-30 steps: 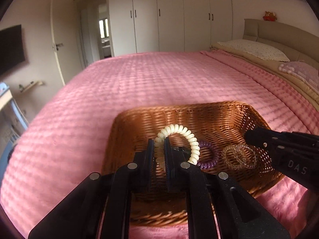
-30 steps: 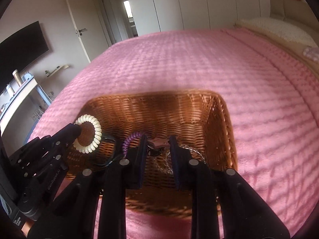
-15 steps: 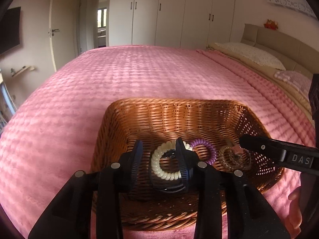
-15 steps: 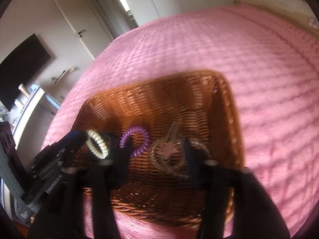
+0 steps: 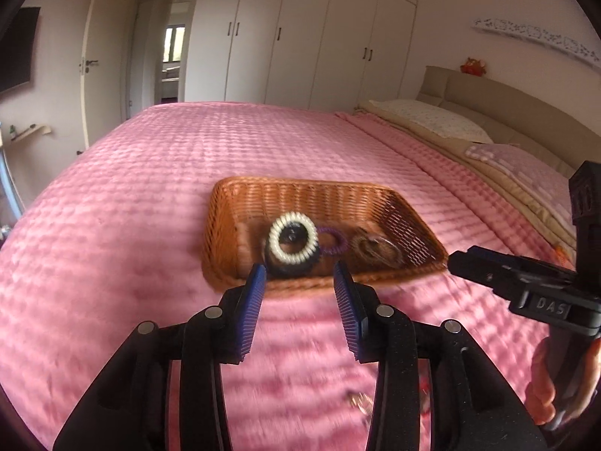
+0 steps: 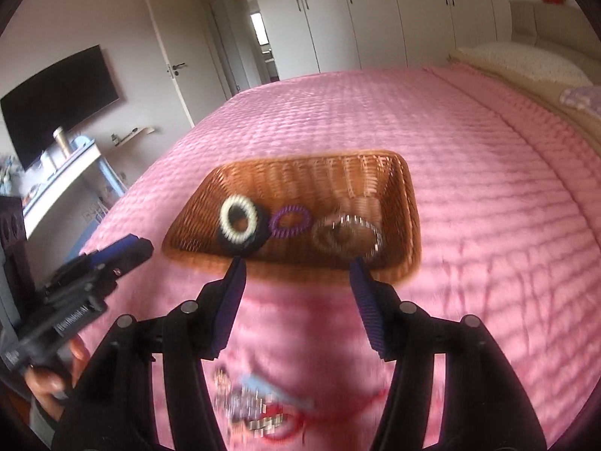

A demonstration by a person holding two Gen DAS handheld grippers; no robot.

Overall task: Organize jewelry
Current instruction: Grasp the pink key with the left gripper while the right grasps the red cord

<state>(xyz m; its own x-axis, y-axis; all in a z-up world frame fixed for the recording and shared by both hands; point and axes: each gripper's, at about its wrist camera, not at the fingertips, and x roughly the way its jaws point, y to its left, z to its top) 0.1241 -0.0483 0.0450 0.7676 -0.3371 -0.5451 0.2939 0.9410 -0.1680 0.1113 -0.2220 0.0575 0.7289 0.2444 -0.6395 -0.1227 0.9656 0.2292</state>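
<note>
A brown wicker basket (image 5: 300, 191) (image 6: 300, 173) sits on the pink bedspread. In it lie a cream spiral hair tie (image 5: 293, 239) (image 6: 239, 224) on a black one, a purple spiral tie (image 5: 332, 240) (image 6: 290, 221) and clear beaded bracelets (image 5: 375, 250) (image 6: 345, 236). My left gripper (image 5: 300, 282) is open and empty, just in front of the basket's near rim. My right gripper (image 6: 298, 274) is open and empty, also in front of the rim; it shows at the right of the left wrist view (image 5: 518, 282). A blurred heap of jewelry (image 6: 259, 406) lies on the bedspread between the right fingers.
The pink bedspread (image 5: 188, 150) spreads wide around the basket. Pillows and headboard (image 5: 488, 124) are at the right, white wardrobes (image 5: 319, 37) behind, a door and TV (image 6: 64, 97) at the left. The left gripper and hand show in the right wrist view (image 6: 75, 300).
Both grippers opened, left the cream tie and the bracelets in the basket, and drew back out of it toward the near side of the bed.
</note>
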